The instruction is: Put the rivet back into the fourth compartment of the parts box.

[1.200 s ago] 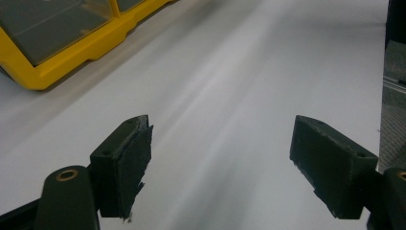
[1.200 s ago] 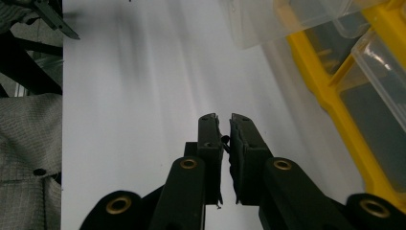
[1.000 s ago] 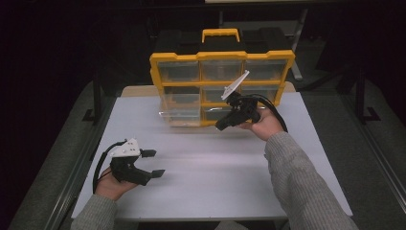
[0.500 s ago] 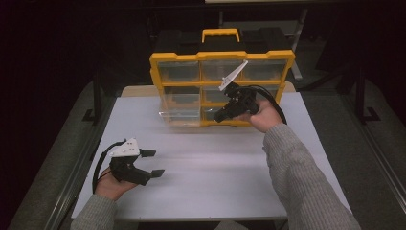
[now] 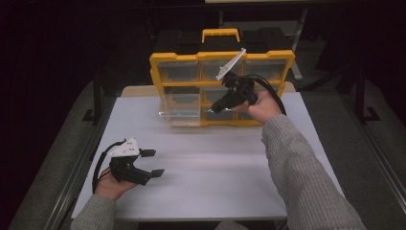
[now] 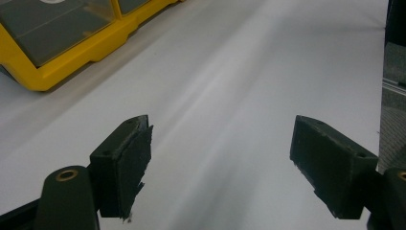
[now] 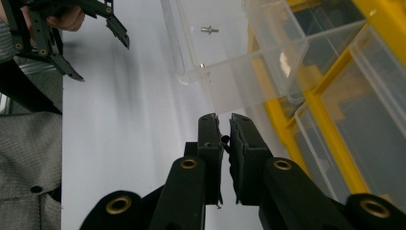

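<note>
Right gripper (image 5: 216, 108) raised before yellow organizer (image 5: 221, 57) at tabletop's far edge, jaws nearly closed, empty. Clear drawer (image 7: 225, 52) pulled out, small screw (image 7: 209, 30) inside. Left gripper (image 5: 152, 163) near left corner, wide open, empty.

We hold our right gripper (image 5: 216, 107) up by the yellow plastic box of clear drawers (image 5: 221, 86). One clear drawer (image 5: 179, 111) sticks out. Our left gripper (image 5: 152, 163) rests on the white desk (image 5: 215, 163), fingers apart.
</note>
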Available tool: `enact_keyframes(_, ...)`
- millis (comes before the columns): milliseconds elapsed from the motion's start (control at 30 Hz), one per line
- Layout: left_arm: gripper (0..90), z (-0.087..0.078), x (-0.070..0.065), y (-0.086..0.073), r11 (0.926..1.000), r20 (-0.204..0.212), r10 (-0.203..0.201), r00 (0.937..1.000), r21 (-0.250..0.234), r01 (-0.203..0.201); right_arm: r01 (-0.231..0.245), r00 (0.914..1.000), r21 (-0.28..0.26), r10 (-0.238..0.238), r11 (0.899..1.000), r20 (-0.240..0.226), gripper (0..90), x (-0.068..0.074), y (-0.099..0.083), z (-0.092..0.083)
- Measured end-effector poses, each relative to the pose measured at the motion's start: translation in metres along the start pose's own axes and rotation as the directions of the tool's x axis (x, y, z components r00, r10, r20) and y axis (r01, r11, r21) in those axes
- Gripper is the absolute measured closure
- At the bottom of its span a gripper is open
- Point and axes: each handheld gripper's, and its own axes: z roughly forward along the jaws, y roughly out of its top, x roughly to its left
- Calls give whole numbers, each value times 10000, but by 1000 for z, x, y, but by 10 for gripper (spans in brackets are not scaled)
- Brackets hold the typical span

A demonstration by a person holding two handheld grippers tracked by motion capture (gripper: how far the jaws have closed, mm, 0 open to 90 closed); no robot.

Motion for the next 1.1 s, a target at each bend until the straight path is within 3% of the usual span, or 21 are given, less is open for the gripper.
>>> enact_keyframes(600,215,0,1,0,10000,0,40,10000,-73,-40,277,9991,-82,-274,9996,328,822,-2,36,-13)
enact_keyframes(1100,212,-2,2,0,9999,-16,-64,10000,-145,64,687,9974,-78,-685,9976,206,822,1,65,-1)
